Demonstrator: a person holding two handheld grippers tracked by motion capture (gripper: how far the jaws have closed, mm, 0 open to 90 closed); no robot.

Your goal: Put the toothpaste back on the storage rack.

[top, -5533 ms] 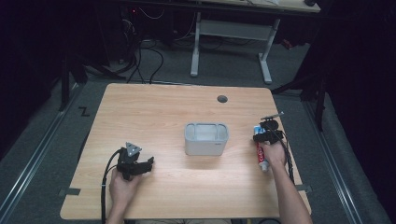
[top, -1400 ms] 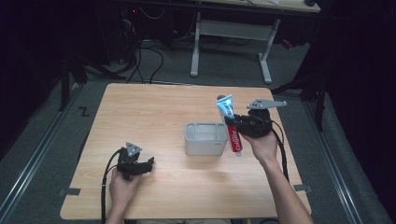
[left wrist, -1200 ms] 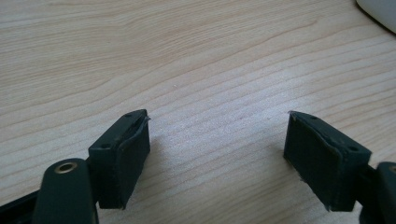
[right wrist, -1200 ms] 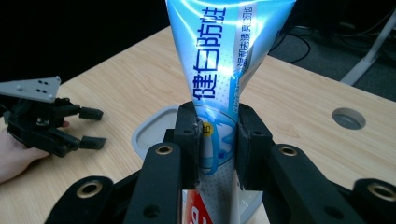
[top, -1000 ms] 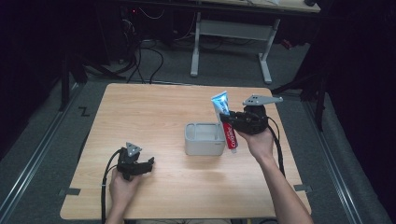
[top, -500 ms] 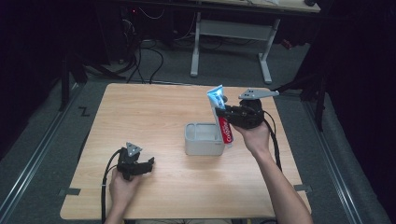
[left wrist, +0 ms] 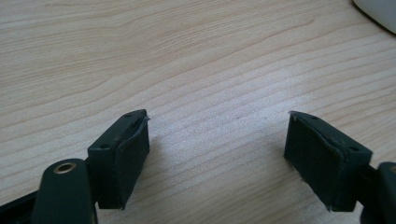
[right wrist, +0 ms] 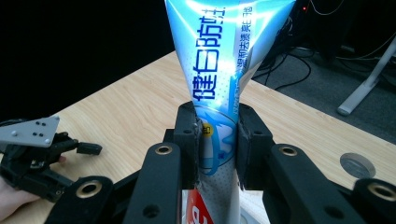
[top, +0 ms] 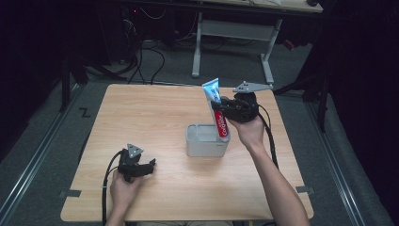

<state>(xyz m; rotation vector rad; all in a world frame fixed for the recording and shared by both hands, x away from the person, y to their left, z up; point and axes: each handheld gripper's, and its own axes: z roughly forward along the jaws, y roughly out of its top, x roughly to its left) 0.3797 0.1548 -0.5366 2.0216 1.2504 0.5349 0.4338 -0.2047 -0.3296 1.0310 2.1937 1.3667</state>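
My right gripper (top: 217, 105) is shut on a toothpaste tube (top: 217, 113), blue at the flat top end and red lower down. The tube stands nearly upright, its lower end over the right side of a grey rectangular holder (top: 206, 141) at the table's middle. In the right gripper view both pads pinch the toothpaste tube (right wrist: 219, 70) at its middle. My left gripper (top: 149, 165) rests on the table at the front left, its jaws open on bare wood. The left gripper view shows its pads (left wrist: 122, 158) wide apart with nothing between them.
The wooden table (top: 141, 117) has a round cable hole (right wrist: 357, 165) near its far right edge. A desk frame (top: 235, 33) and cables stand on the floor beyond the table. The holder's white corner (left wrist: 378, 11) shows in the left gripper view.
My right gripper lifted the toothpaste tube off the table's right side and has carried it left and a little up, bringing its lower end over the holder. The left gripper has stayed put.
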